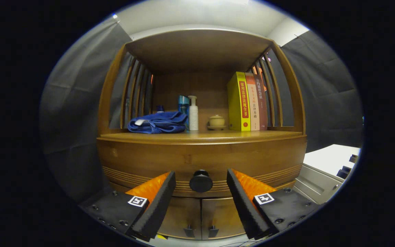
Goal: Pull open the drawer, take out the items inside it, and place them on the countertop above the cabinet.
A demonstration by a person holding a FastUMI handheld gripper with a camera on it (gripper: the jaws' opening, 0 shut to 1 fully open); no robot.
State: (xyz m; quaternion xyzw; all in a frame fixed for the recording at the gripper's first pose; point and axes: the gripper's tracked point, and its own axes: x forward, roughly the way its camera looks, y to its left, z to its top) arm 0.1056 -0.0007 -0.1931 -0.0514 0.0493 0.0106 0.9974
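A wooden cabinet fills the space ahead of me. Its drawer front [201, 159] is closed, with a round dark knob [201, 181] at its middle. My gripper [201, 180] is open, and the knob sits between the two fingertips with a gap on each side. Neither finger touches the knob. Above the drawer runs the countertop [204, 136], a wooden shelf surface under a slatted frame. The inside of the drawer is hidden.
On the countertop lie a folded blue cloth [158, 122], a blue bottle [183, 106], a white pump bottle [193, 115], a small lidded cup [216, 121] and three upright books [247, 101]. Two small cabinet doors [201, 219] sit below the drawer. A white unit [324, 171] stands to the right.
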